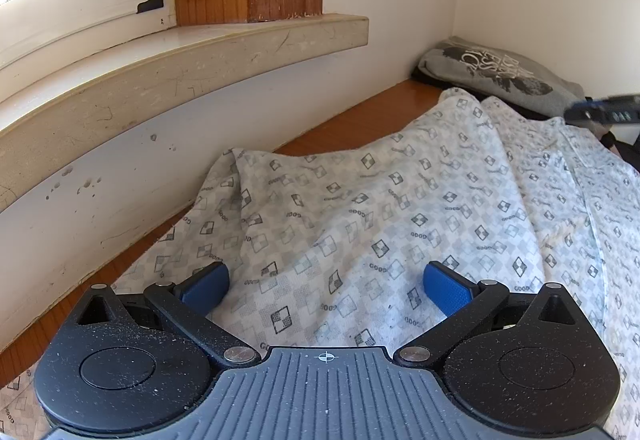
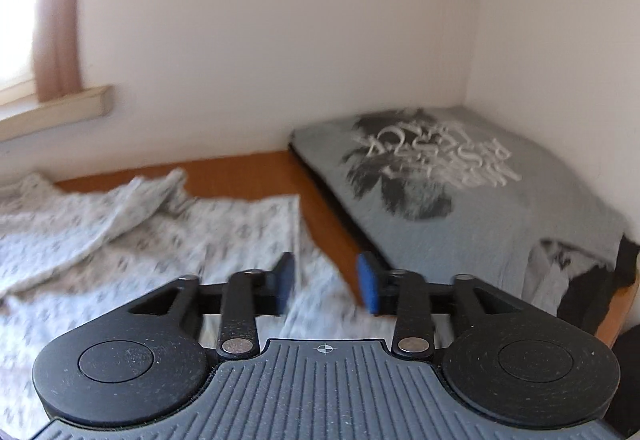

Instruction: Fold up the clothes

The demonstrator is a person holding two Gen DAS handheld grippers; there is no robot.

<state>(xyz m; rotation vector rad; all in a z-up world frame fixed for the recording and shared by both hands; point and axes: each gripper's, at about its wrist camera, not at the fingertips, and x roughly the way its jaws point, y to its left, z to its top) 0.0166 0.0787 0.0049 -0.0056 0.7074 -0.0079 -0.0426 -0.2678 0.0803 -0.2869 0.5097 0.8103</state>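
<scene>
A white patterned shirt [image 1: 360, 208] lies spread and rumpled on the wooden table [image 1: 360, 116]. My left gripper [image 1: 326, 286] is open wide just above the shirt, with nothing between its blue pads. The shirt also shows in the right wrist view [image 2: 160, 232], blurred. My right gripper [image 2: 326, 282] is open over the shirt's right edge, next to bare table [image 2: 328, 228], and holds nothing. The right gripper also shows at the far right of the left wrist view [image 1: 600, 112].
A folded grey printed T-shirt [image 2: 460, 192] lies on dark clothes in the table's far right corner against the walls; it also shows in the left wrist view [image 1: 500, 76]. A stone window sill [image 1: 180, 68] juts out over the table's left side.
</scene>
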